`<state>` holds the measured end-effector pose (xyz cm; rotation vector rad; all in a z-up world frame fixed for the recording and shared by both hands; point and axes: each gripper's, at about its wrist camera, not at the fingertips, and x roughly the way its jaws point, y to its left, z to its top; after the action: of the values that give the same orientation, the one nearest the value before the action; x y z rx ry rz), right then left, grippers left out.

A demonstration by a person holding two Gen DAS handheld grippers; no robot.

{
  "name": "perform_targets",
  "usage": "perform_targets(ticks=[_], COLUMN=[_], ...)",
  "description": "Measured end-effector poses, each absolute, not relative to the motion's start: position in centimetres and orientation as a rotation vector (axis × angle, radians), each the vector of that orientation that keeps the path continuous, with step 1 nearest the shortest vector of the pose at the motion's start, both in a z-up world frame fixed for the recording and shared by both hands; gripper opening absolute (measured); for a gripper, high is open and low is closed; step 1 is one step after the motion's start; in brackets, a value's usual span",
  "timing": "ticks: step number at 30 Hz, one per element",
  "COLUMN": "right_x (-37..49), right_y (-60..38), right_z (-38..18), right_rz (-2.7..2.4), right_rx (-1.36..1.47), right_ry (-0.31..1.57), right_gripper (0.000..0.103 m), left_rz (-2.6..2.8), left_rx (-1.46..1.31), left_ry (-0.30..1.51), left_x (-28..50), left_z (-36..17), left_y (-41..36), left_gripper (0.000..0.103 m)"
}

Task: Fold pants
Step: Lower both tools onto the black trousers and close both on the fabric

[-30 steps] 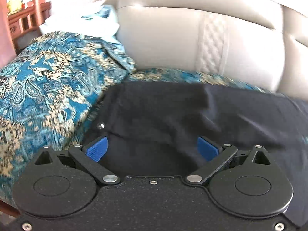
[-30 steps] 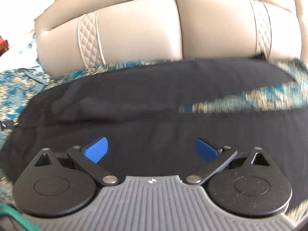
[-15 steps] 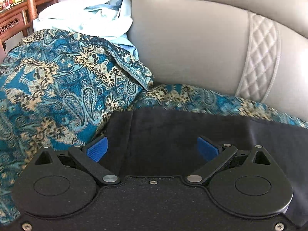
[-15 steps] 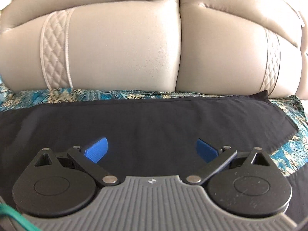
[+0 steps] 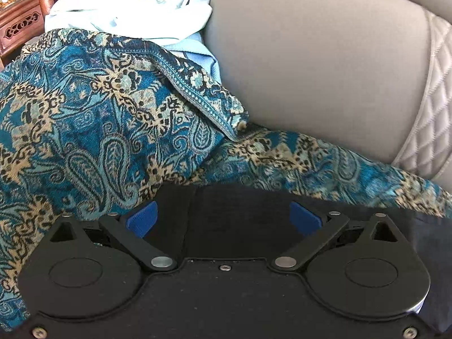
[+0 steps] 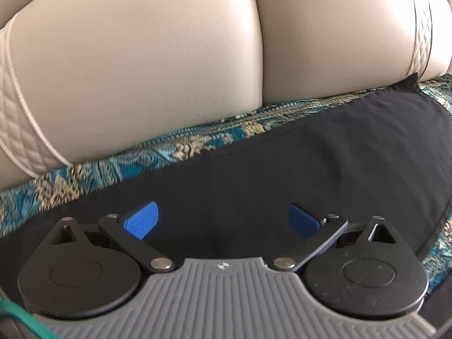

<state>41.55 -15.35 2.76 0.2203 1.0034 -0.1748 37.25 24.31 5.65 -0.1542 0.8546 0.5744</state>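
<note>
Black pants (image 5: 234,220) lie flat on a blue paisley cover (image 5: 84,130) on a sofa seat. In the left wrist view their far left edge lies just ahead of my left gripper (image 5: 224,217), which is open and empty low over the cloth. In the right wrist view the pants (image 6: 310,175) spread wide, with a far corner at the right near the sofa back. My right gripper (image 6: 223,219) is open and empty, low over the black cloth.
The beige leather sofa back (image 6: 169,56) rises right behind the pants; it also shows in the left wrist view (image 5: 325,70). A pale blue garment pile (image 5: 135,8) lies at the back left. Carved wooden furniture (image 5: 19,19) stands far left.
Both grippers moved forward and lower toward the far edge of the pants and the sofa back. The left view shifted left onto the paisley cover. Both stayed open.
</note>
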Motion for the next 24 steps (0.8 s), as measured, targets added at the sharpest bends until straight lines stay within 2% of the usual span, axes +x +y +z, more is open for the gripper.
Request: perform_targets(ticks=[12, 17, 24], right_x=[47.3, 48.1, 47.4], right_y=[-12.8, -11.7, -11.6], right_z=[0.2, -1.0, -1.3], right_rz=[-0.26, -0.398, -0.427], right_rx=[0.155, 0.047, 0.045], right_ry=[0.987, 0.983, 0.923], right_gripper=[0.103, 0.103, 0.103], left_rz=[0.695, 0.767, 0.827], left_rx=[-0.372, -0.358, -0.372], left_ry=[0.881, 0.881, 0.881], left_x=[39.3, 40.3, 41.1], left_z=[2.5, 1.4, 0.8], left_y=[27.1, 27.2, 27.5], left_gripper=[0.102, 0.103, 0.103])
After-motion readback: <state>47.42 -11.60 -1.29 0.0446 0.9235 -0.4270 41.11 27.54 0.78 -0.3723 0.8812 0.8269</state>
